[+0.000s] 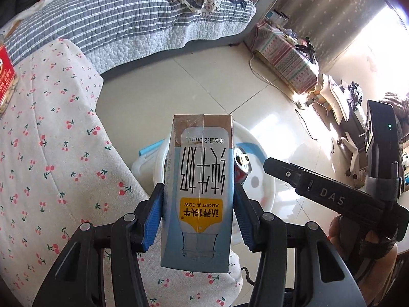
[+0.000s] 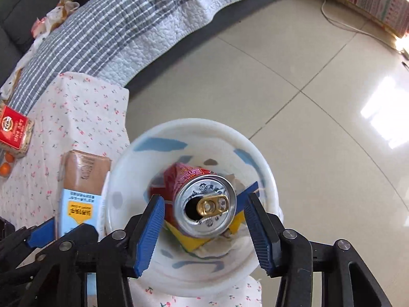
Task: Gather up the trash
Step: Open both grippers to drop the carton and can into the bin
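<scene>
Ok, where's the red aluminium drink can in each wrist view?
Left wrist: red aluminium drink can right of centre, peeking from behind the held blue milk carton.
Right wrist: can centre, between the open right gripper fingers.
Shared landmark: white plastic bin.

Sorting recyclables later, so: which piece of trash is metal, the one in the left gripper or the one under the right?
The red can in the white bin, under the open right gripper. The left gripper clamps a paper milk carton.
</scene>
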